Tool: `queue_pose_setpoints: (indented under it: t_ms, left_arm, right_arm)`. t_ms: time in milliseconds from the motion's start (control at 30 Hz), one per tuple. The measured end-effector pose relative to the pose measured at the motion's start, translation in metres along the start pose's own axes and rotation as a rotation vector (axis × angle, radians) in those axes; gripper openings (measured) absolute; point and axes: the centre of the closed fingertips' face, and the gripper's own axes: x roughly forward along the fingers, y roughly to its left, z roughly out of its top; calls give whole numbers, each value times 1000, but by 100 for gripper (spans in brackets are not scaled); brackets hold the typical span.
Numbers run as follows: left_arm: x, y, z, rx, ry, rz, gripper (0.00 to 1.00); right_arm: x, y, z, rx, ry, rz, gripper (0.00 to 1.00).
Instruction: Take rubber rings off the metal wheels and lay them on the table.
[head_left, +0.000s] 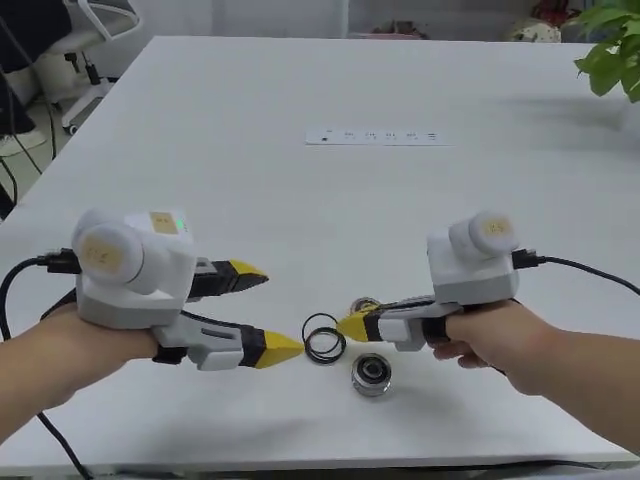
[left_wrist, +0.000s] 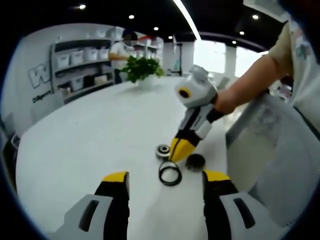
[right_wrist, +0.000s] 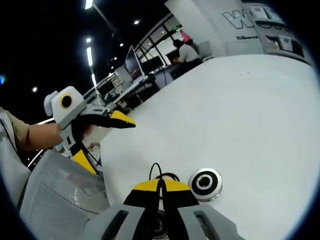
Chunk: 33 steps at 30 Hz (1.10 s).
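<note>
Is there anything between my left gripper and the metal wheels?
Yes. Loose black rings lie on the table just ahead of the left gripper, in front of the wheels. The right gripper's shut tip sits right at those rings.

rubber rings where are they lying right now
In the head view the rubber rings lie on the table near its front edge, between the open left gripper and the tip of the right gripper, just left of a metal wheel.

The right hand-held gripper (right_wrist: 161, 187) is seen with jaws pressed together at a thin black rubber ring (right_wrist: 167, 175), a metal wheel (right_wrist: 205, 183) lying just beside on the white surface (right_wrist: 240, 125).
</note>
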Motion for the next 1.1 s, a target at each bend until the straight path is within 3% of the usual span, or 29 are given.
queue_pose_setpoints:
  t_ms: [667, 1100]
  left_arm:
    - [-5, 0, -8, -23, 14, 15, 60]
    - [-3, -5, -8, -25, 24, 5, 59]
  right_arm:
    - [5, -8, -12, 44, 31, -25, 0]
    - [2, -10, -15, 38, 40, -43, 8]
